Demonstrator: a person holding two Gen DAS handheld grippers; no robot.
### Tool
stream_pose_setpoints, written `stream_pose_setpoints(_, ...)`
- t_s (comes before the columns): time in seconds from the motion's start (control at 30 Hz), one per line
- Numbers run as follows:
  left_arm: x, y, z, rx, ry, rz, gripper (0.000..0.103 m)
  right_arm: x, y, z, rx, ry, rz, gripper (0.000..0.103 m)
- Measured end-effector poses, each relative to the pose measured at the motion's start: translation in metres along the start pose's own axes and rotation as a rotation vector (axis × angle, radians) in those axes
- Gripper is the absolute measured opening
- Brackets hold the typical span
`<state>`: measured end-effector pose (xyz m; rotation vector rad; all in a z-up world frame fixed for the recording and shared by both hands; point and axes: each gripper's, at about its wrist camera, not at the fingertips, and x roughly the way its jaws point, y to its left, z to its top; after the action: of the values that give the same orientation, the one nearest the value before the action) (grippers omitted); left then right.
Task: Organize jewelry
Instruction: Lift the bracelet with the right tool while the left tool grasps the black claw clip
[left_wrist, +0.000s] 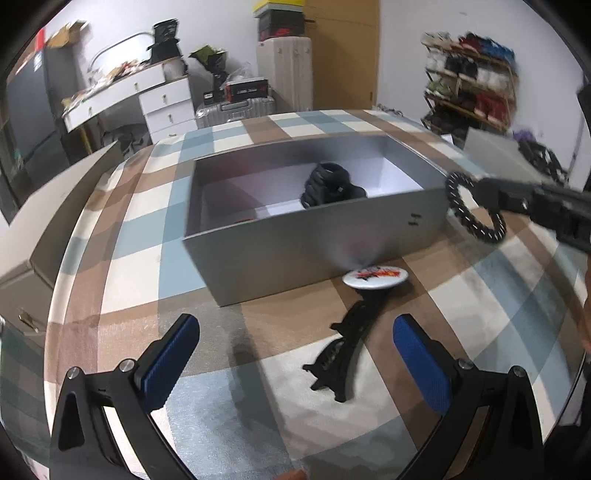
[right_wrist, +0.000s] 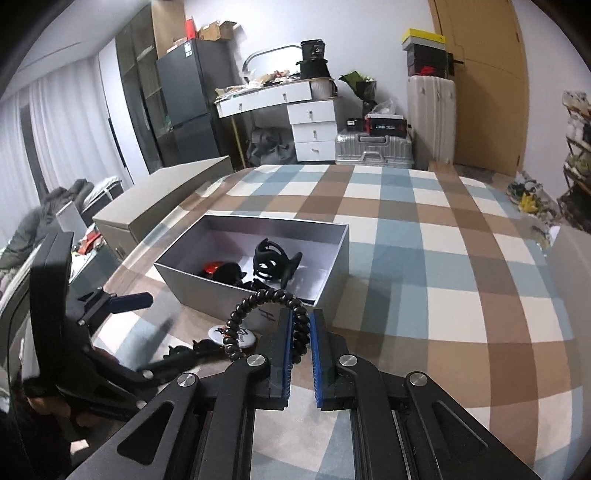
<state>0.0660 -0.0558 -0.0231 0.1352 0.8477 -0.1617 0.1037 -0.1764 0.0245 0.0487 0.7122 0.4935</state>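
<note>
right gripper (right_wrist: 299, 339) clamps a black spiral hair tie (right_wrist: 266, 320) just above the grey box's (right_wrist: 334, 258) near corner. left gripper (left_wrist: 295, 354) is spread wide over a black clip (left_wrist: 341, 350) and badge (left_wrist: 376, 276) on the table (right_wrist: 443, 258).

Your left gripper (left_wrist: 295, 354) hangs with its blue pads spread wide over the checked table (left_wrist: 480, 295), nothing between them. Take the grey box (left_wrist: 314, 236) as your landmark: a black hair claw (left_wrist: 328, 182) lies inside it, a round white badge (left_wrist: 376, 277) sits just in front of its near wall, and a black clip (left_wrist: 340, 354) lies nearer you than the badge. At the box's right end, your right gripper (left_wrist: 495, 195) pinches a black spiral hair tie (left_wrist: 474, 208), held above the table.
</note>
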Motion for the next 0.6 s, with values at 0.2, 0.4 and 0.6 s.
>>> stream_pose_setpoints(0.2, 0.006, -0.010, 0.000, 0.071, 0.035, 0.006, 0.095, -0.002, -0.002, 0.000, 0.008, -0.019, 0.014, 0.008)
stream_pose_setpoints(0.4, 0.006, -0.011, -0.002, 0.091, 0.048, -0.059, 0.049, -0.005, -0.009, 0.000, 0.030, -0.031, 0.006, 0.008)
stream_pose_setpoints(0.6, 0.001, -0.018, -0.002, 0.119, 0.033, -0.089, 0.016, -0.007, -0.011, 0.000, 0.039, -0.037, 0.003, 0.008)
